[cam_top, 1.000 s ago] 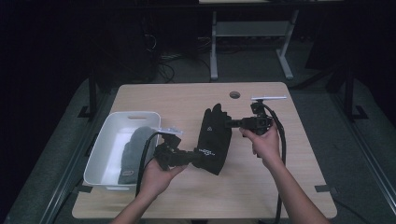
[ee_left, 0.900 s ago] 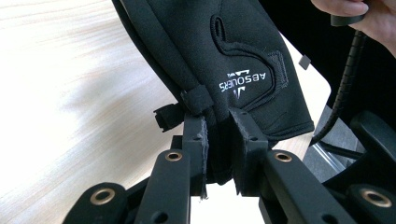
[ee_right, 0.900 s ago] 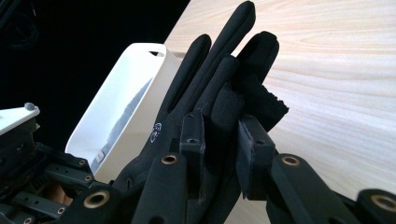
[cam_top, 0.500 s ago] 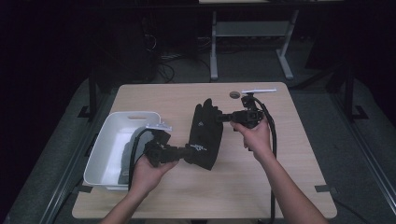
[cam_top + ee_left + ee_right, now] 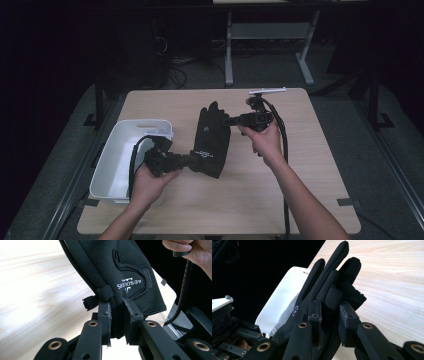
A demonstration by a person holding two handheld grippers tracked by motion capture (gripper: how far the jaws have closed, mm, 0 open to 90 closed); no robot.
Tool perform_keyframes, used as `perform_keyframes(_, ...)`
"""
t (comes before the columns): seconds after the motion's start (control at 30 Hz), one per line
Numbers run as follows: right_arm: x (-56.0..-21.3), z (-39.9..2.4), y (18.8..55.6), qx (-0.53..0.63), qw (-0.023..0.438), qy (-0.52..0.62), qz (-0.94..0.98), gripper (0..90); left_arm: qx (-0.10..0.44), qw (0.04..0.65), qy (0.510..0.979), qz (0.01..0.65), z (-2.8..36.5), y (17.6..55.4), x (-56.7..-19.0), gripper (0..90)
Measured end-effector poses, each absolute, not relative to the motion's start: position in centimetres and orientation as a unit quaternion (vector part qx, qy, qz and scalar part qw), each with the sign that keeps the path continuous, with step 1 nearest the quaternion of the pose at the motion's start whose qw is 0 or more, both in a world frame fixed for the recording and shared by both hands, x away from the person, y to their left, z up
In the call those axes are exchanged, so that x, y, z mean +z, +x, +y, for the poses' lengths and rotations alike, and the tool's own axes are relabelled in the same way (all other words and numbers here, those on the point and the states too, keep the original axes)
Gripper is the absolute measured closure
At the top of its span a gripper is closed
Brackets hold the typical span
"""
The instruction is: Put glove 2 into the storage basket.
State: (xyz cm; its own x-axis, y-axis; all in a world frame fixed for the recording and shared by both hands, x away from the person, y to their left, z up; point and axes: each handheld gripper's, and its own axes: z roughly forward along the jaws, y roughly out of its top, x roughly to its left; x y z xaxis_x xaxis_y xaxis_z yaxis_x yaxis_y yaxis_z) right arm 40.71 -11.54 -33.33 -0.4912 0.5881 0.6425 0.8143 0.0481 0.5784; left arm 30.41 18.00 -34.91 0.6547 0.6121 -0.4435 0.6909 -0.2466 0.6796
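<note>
A black glove (image 5: 212,140) with white lettering hangs between both grippers above the wooden table (image 5: 310,170). My left gripper (image 5: 192,159) is shut on the glove's cuff; in the left gripper view the cuff (image 5: 117,315) is pinched between the pads (image 5: 105,315). My right gripper (image 5: 229,120) is shut on the finger end; in the right gripper view a glove finger (image 5: 332,297) sits between its pads (image 5: 348,317). The glove (image 5: 322,285) is stretched between the two hands, lifted off the table.
A white bin (image 5: 116,150) stands at the table's left edge, just beside my left hand, and its rim (image 5: 287,285) appears behind the glove. A small round mark (image 5: 252,92) lies near the table's far edge. Dark floor and a metal stand lie beyond.
Both hands have carried the glove a little leftward toward the white bin and slightly upward. Both grips stay the same.
</note>
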Motion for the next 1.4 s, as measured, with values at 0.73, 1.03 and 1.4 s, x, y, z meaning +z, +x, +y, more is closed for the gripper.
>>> perform_keyframes(0.73, -32.3, -8.3, 41.6, -0.484, 0.124, -0.473, -0.726, 73.9, -0.024, 0.456, 0.782, 0.424, 20.9, 29.9, -33.7, 77.7)
perform_keyframes(1.03, -32.2, -6.9, 41.9, -0.486, 0.129, -0.465, -0.728, 74.0, -0.018, 0.454, 0.781, 0.428, 22.0, 29.6, -33.4, 77.8)
perform_keyframes(1.4, -31.7, -4.8, 42.1, -0.486, 0.133, -0.455, -0.734, 73.9, -0.008, 0.456, 0.778, 0.432, 23.8, 29.0, -32.5, 77.9)
